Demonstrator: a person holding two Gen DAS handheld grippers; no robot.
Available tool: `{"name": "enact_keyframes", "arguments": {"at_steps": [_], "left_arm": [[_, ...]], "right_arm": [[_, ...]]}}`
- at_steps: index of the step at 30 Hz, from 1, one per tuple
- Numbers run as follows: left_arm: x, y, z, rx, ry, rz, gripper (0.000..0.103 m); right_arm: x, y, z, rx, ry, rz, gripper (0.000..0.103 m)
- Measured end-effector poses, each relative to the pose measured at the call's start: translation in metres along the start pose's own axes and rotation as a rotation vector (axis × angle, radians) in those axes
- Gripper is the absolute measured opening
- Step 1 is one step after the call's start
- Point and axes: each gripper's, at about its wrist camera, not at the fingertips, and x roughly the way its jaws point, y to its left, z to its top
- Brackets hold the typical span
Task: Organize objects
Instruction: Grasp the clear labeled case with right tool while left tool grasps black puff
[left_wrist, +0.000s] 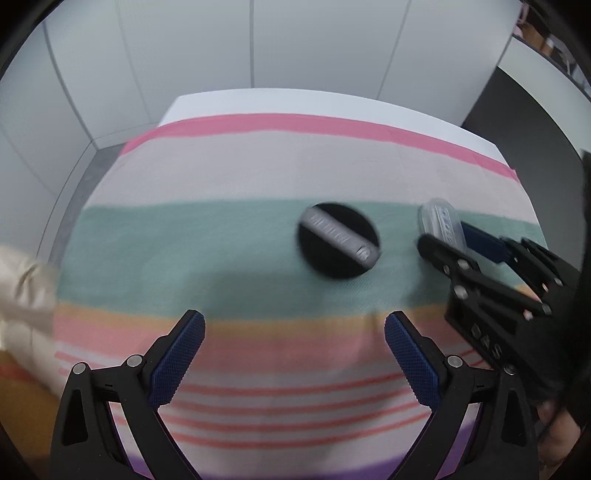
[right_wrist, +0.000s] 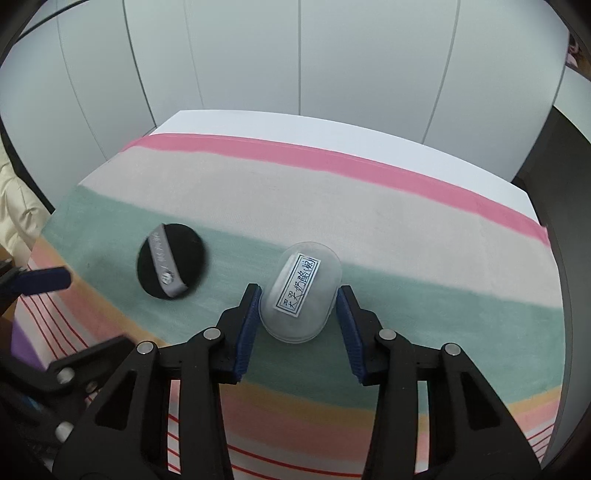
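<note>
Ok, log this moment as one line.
right gripper: closed on clear case | left gripper: open, empty | black puff: on striped cloth

Left hand-held gripper (left_wrist: 294, 334) spread wide (holding nothing); right hand-held gripper (right_wrist: 299, 299) clamping.

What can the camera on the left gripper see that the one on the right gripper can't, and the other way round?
Only the left wrist view shows the left gripper spread open over the striped cloth, holding nothing. Only the right wrist view shows the handwritten label on the clear oval case, legibly, with the right gripper straddling the case. Both show the black round puff with its grey band, the case, the cloth and the white wall panels.
</note>
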Motion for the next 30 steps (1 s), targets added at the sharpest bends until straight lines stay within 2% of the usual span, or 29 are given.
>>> {"name": "enact_keyframes", "arguments": {"at_steps": [4, 6, 7, 9, 13, 18, 25, 30], "left_arm": [[0.019, -0.013, 0.014, 0.013, -0.008, 0.016, 0.098], [0.025, -0.021, 0.021, 0.035, -0.033, 0.053, 0.092], [0.027, -0.023, 0.025, 0.048, -0.051, 0.064, 0.086], [0.023, -0.029, 0.026, 0.068, -0.091, 0.057, 0.049], [0.022, -0.039, 0.023, 0.1, -0.097, 0.102, 0.048], [0.02, -0.038, 0.024, 0.064, -0.065, 0.091, 0.047], [-0.011, -0.032, 0.023, 0.073, -0.08, 0.1, 0.047], [-0.043, -0.023, 0.03, 0.048, -0.095, 0.094, 0.047]], "right_arm": [[-0.007, -0.018, -0.01, 0.043, 0.012, -0.014, 0.044], [-0.011, -0.028, -0.016, 0.066, 0.022, -0.025, 0.044], [-0.013, -0.03, -0.019, 0.072, 0.025, -0.029, 0.044], [-0.017, -0.035, -0.025, 0.096, 0.032, -0.035, 0.044], [-0.021, -0.032, -0.033, 0.088, 0.037, -0.051, 0.044], [-0.024, -0.031, -0.03, 0.085, 0.045, -0.055, 0.044], [-0.041, -0.028, -0.008, 0.086, 0.021, -0.051, 0.044], [-0.068, -0.022, 0.009, 0.088, -0.006, -0.047, 0.044]]}}
